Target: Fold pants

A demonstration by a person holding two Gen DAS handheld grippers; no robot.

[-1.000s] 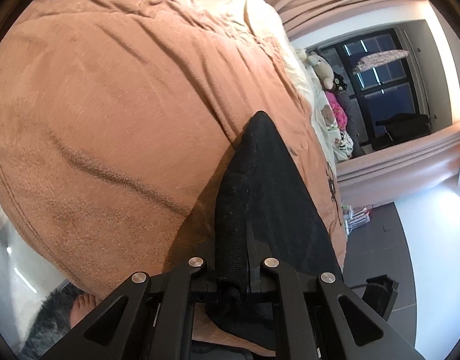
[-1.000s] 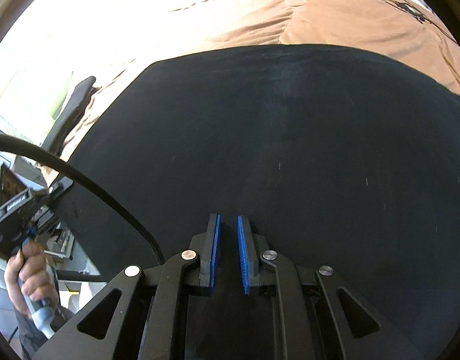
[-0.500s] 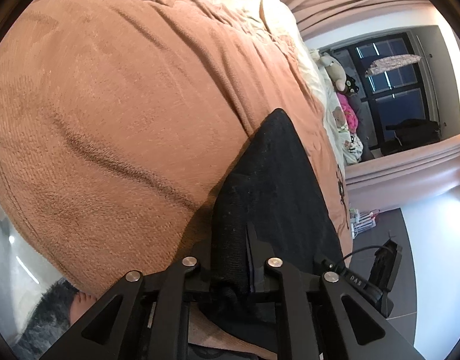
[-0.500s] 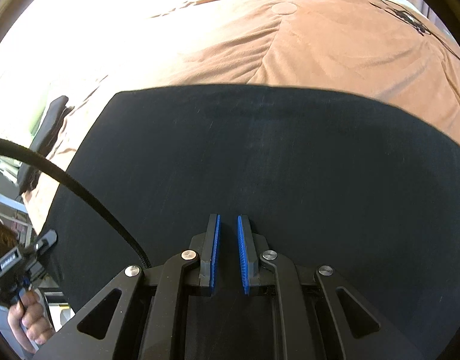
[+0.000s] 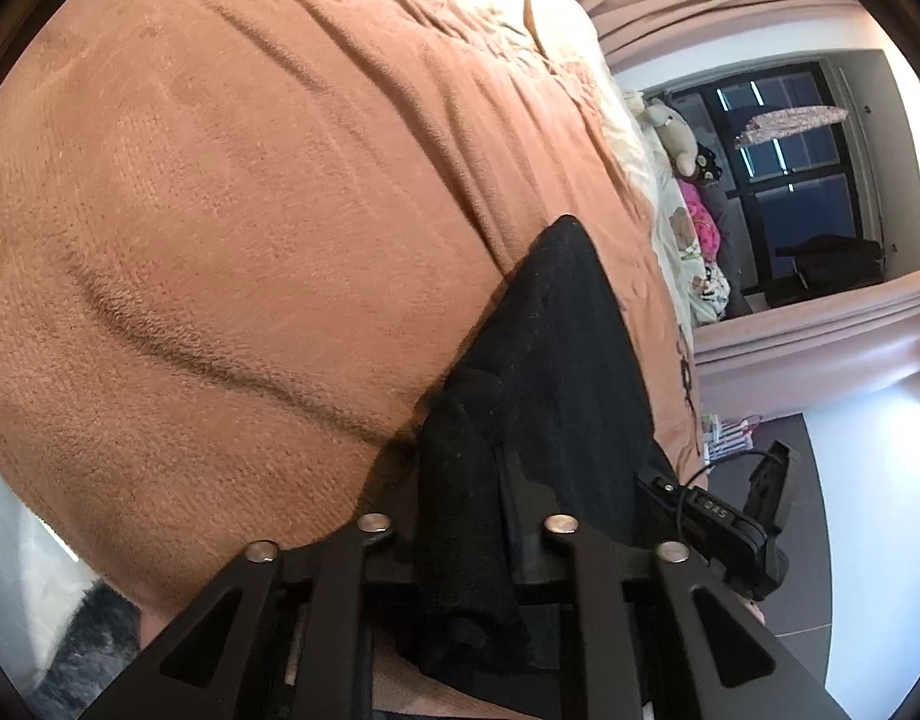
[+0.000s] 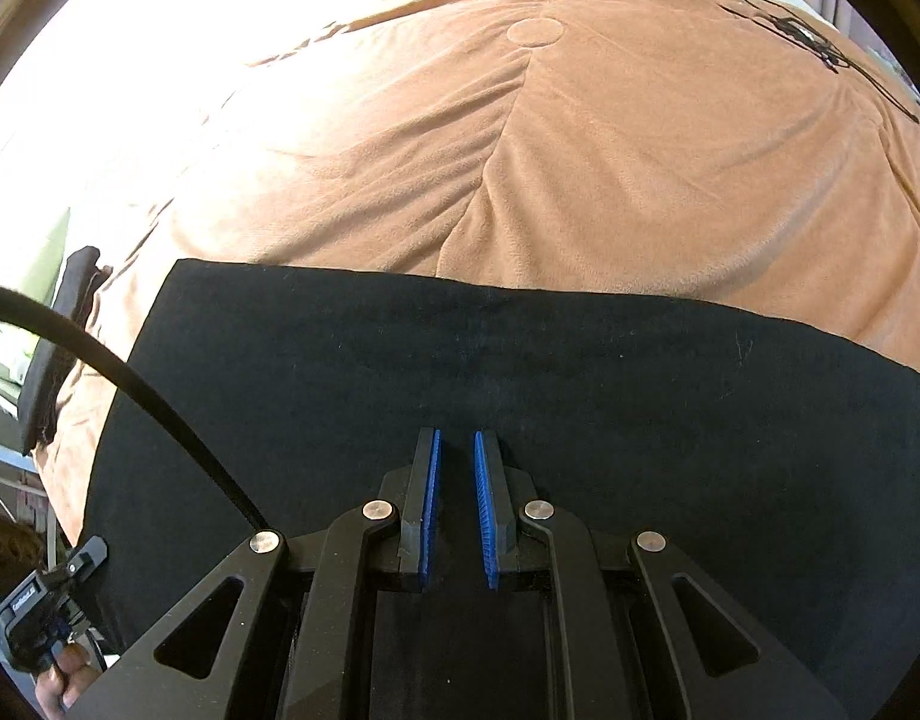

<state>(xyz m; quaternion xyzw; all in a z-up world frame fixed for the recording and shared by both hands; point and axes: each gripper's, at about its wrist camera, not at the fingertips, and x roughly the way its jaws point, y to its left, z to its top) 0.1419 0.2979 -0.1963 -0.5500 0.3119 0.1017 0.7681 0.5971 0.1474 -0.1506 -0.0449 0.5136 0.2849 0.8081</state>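
Note:
Black pants [image 6: 520, 372] lie flat as a wide panel on a brown blanket [image 6: 610, 150]. In the left wrist view the pants [image 5: 556, 348] run away as a narrow black strip, and my left gripper [image 5: 466, 516] is shut on a bunched edge of them near the bed's edge. My right gripper [image 6: 456, 450] hovers over the near part of the pants with its blue pads [image 6: 431, 504] a small gap apart and nothing between them. The other hand-held unit [image 5: 718, 516] shows at the right of the left wrist view.
The brown blanket [image 5: 249, 210] covers the bed. Plush toys and pillows [image 5: 682, 144] sit at the bed's far end by a dark window. Another dark garment [image 6: 57, 354] lies at the blanket's left edge. A black cable [image 6: 129, 384] crosses over the pants.
The pants' far edge has come closer to the right gripper, so more brown blanket shows beyond it. The left gripper stays clamped on the fabric, and the right unit has come into its view.

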